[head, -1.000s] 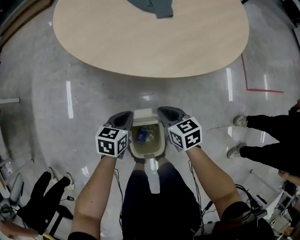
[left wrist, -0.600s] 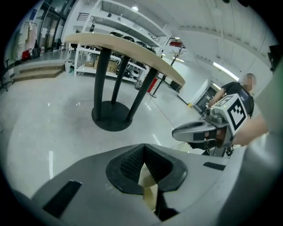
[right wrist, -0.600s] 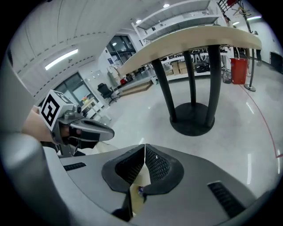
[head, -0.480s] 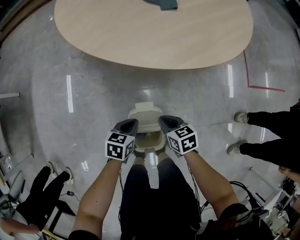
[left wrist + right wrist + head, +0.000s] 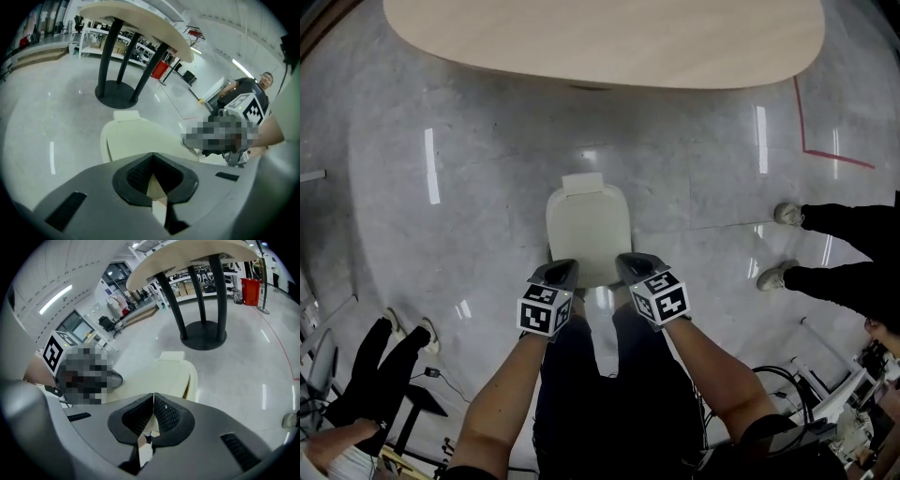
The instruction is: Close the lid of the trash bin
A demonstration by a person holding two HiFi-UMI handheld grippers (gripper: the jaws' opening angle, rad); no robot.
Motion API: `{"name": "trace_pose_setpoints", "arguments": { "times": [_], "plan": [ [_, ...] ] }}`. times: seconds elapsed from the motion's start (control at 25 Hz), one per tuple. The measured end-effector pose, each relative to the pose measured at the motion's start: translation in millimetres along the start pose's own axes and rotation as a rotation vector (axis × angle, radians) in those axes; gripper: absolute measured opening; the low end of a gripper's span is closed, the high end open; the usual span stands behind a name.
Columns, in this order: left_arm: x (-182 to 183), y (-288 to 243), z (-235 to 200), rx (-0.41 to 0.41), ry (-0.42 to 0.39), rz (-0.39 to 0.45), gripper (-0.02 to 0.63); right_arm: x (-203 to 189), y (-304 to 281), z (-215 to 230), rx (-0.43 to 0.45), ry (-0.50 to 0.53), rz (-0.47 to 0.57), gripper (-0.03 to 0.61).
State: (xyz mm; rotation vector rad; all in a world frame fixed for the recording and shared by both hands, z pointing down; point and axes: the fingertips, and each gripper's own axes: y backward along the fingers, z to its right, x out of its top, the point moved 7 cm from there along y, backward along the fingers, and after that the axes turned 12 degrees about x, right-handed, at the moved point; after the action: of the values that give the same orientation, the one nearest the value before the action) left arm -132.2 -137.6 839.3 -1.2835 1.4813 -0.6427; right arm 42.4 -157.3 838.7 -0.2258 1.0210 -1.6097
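Cream lid [image 5: 588,234] down, just beyond left gripper [image 5: 561,272]

One trash bin [image 5: 588,234] is standing on the floor, and one table [image 5: 600,37] is resting on three dark legs [image 5: 117,61]. Two grippers are showing, the left gripper [image 5: 561,269] and the right gripper [image 5: 634,262]. Two bystanders are standing nearby, one [image 5: 848,258] at the right and one [image 5: 380,366] at the left.
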Motion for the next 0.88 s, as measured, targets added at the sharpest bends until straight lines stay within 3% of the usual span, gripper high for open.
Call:
{"name": "trace_pose_setpoints", "arguments": {
  "times": [0.28,0.88],
  "plan": [
    [-44,-41,-5,0.016,-0.003,-0.059,-0.003,-48,-34,20,-0.012,-0.036,-0.052,0.011],
    [-60,-75,-11,0.058,-0.009,-0.074,-0.003,-68,-62,40,-0.042,-0.032,-0.081,0.011]
  ]
}}
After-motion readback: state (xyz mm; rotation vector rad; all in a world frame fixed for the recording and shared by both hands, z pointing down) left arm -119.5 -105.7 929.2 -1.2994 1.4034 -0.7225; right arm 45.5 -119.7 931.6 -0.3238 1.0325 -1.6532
